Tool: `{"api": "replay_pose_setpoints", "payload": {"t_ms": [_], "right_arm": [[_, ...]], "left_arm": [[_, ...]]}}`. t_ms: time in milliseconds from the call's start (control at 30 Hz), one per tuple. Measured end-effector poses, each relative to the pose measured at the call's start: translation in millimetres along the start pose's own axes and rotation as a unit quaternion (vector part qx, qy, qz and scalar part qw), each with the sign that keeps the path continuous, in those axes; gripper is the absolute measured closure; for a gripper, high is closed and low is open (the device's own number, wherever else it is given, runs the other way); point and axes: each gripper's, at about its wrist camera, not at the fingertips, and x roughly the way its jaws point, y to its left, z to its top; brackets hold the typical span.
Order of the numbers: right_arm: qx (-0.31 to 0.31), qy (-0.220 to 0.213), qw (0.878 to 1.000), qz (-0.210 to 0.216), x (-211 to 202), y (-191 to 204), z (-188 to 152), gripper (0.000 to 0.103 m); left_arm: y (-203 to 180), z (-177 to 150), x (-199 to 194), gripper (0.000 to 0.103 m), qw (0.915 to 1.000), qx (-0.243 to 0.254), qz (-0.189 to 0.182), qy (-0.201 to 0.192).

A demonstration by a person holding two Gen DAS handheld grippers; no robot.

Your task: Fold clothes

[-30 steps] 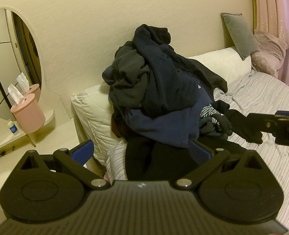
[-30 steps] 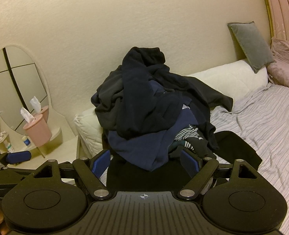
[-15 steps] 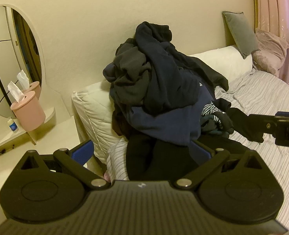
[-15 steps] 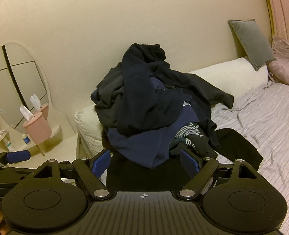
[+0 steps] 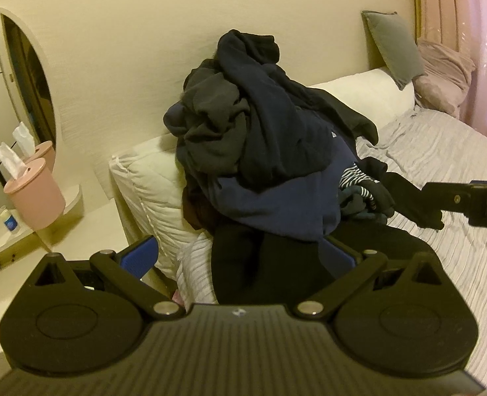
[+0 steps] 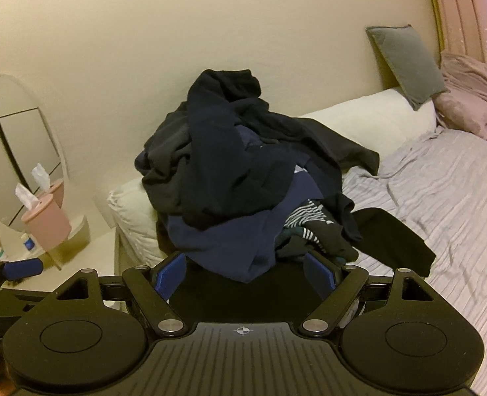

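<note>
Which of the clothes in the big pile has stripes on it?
The small black-and-white striped garment, tucked low on the pile's right side under the navy sweatshirt. All the others are plain dark.

Over one second, both views drift slightly: in the left tongs' camera the clothes heap slides a little right and up. Ahead of the right tongs, the heap sits marginally higher, the grey cushion edging up too. Both tongs' blue pads show the same wide gap as before.
</note>
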Motion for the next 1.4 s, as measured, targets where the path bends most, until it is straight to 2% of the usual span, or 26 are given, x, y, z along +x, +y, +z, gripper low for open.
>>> {"api": "replay_pose_setpoints", "payload": {"t_ms": [333,567,900,1033,1233,1400], "right_arm": [[0.015,0.017,0.999,-0.030,26.4,24.0,1.9,0.022],[-0.007,0.075,0.996,-0.053,43.3,23.9,-3.1,0.022],[-0.032,0.086,0.996,-0.020,41.1,-2.9,3.6,0.022],[-0.037,0.097,0.994,-0.017,39.4,-16.5,1.8,0.022],[-0.037,0.115,0.993,-0.006,47.4,-27.6,-3.6,0.022],[-0.038,0.104,0.994,0.013,65.2,-25.3,9.2,0.022]], "left_arm": [[27.5,7.9,28.6,0.001,0.9992,0.020,-0.033,0.006],[28.1,6.8,34.0,0.001,0.9994,0.015,-0.029,0.015],[9.4,2.3,21.6,0.001,0.9994,-0.004,0.017,0.029],[-1.7,-2.6,16.8,0.001,0.9985,0.002,0.034,0.043],[-7.4,-2.1,23.4,0.001,0.9976,0.016,0.035,0.058],[-2.3,16.4,45.8,0.001,0.9980,0.025,0.023,0.054]]}}
